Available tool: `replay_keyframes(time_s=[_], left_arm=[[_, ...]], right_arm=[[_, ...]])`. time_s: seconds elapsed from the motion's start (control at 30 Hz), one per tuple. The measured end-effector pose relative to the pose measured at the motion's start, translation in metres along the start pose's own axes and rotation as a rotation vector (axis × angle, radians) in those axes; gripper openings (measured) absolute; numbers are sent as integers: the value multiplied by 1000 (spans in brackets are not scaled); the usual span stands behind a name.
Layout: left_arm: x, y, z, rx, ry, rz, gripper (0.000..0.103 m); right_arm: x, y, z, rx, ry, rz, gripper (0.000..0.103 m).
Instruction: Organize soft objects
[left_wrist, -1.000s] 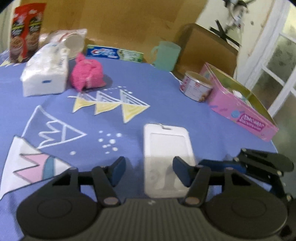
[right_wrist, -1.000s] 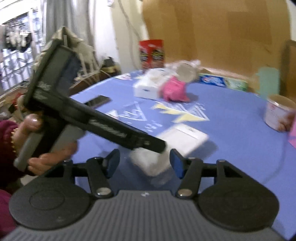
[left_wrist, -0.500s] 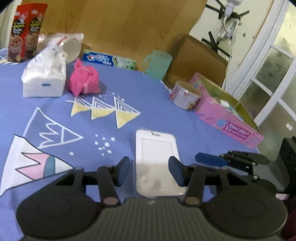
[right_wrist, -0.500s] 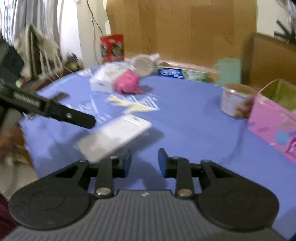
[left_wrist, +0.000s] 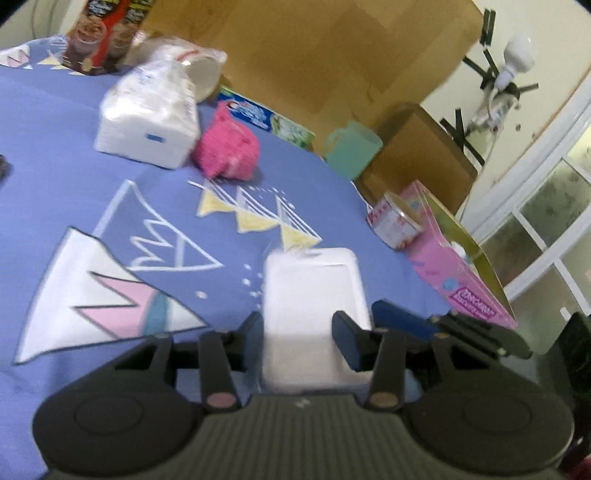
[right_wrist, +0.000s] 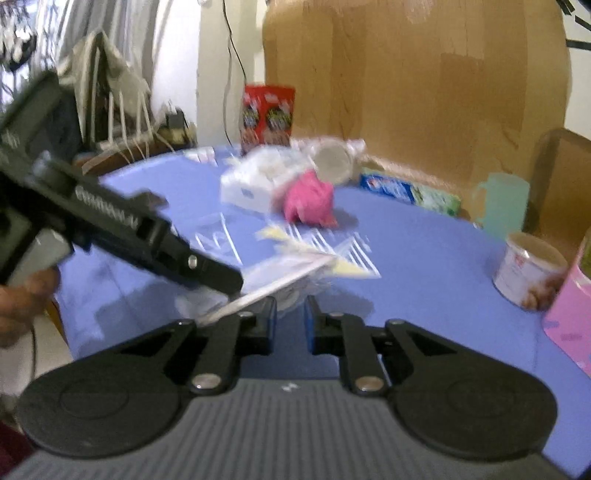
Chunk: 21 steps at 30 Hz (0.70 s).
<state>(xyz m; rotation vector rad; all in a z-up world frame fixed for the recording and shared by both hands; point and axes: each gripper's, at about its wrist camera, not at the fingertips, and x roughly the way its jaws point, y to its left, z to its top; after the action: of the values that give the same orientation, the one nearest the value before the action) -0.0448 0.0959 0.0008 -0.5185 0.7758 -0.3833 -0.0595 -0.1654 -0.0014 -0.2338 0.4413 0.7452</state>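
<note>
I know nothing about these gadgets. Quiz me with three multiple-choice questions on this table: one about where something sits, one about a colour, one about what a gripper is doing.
1. Beside the pink plush toy lies:
A. white tissue pack
B. banana
C. shoe

2. The mug is:
A. red
B. mint green
C. black

3. The left gripper has its fingers:
A. on the mug
B. inside the pink box
C. on either side of the white flat pouch

Answers: A, the two sit side by side; B, pale green plastic; C, the pouch sits between its fingers.
</note>
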Motion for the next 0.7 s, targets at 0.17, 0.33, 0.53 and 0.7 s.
replay_keyframes(time_s=[0.17,0.33,0.53,0.7], left_arm=[[-23,10,2,-1,-63,18,55],[-52,30,5,-69,-125,71,58],[-49,26,6,-23,-138,87,58],[-21,19,5,32,-84,212,49]], right_arm=[[12,18,25,-24,-20,83,20],[32,33,42,-26,-21,149,20],[10,-8,26,63,-14,-8,21],[14,-14,-4,77,89,-69,21]])
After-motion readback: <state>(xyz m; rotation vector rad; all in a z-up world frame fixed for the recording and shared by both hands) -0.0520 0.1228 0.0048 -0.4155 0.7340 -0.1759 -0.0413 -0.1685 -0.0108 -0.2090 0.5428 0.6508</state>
